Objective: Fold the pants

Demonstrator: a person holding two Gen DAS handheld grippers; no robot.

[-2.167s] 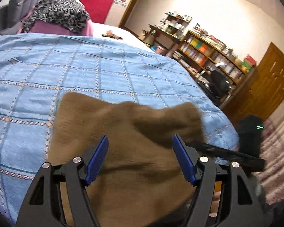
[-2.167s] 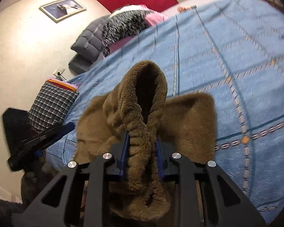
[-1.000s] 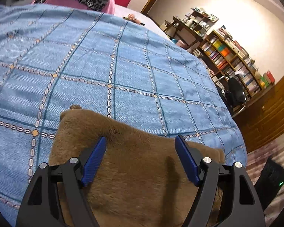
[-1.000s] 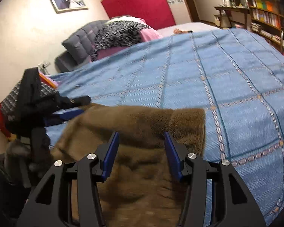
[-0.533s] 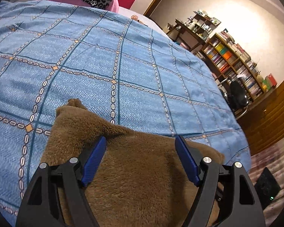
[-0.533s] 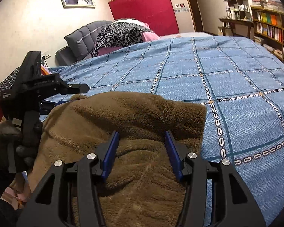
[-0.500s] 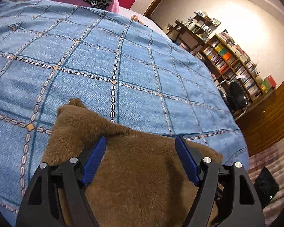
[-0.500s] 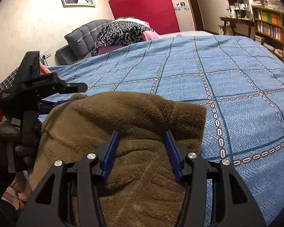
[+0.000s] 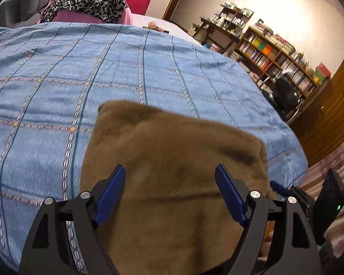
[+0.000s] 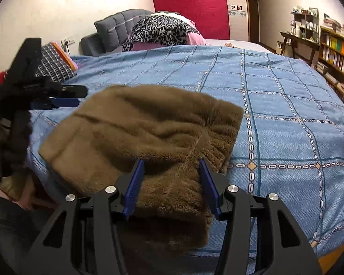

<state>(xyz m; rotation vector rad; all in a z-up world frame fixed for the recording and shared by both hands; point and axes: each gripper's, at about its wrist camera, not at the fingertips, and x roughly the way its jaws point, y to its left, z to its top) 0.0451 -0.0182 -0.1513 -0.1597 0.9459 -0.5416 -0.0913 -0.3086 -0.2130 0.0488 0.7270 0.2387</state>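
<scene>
The brown fleece pants (image 9: 172, 160) lie folded over on the blue checked bedspread (image 9: 149, 68) at the bed's near edge. In the right wrist view the pants (image 10: 149, 133) show a gathered elastic waistband at their right side. My left gripper (image 9: 169, 183) is open, its blue pads spread over the pants without holding them. My right gripper (image 10: 170, 174) is open, with the near edge of the pants between its pads. The left gripper also shows at the left of the right wrist view (image 10: 66, 96), beside the pants.
A leopard-print cloth (image 10: 162, 31) on pink pillows and a grey headboard (image 10: 117, 28) are at the bed's far end. A plaid pillow (image 10: 52, 65) lies at the left. Bookshelves (image 9: 275, 52), an office chair (image 9: 284, 94) and a wooden door (image 9: 332, 119) stand to the right.
The right gripper let go of the waistband and opened. Both grippers have drawn back and risen; the pants lie flatter, folded on the bedspread. The left gripper stayed open.
</scene>
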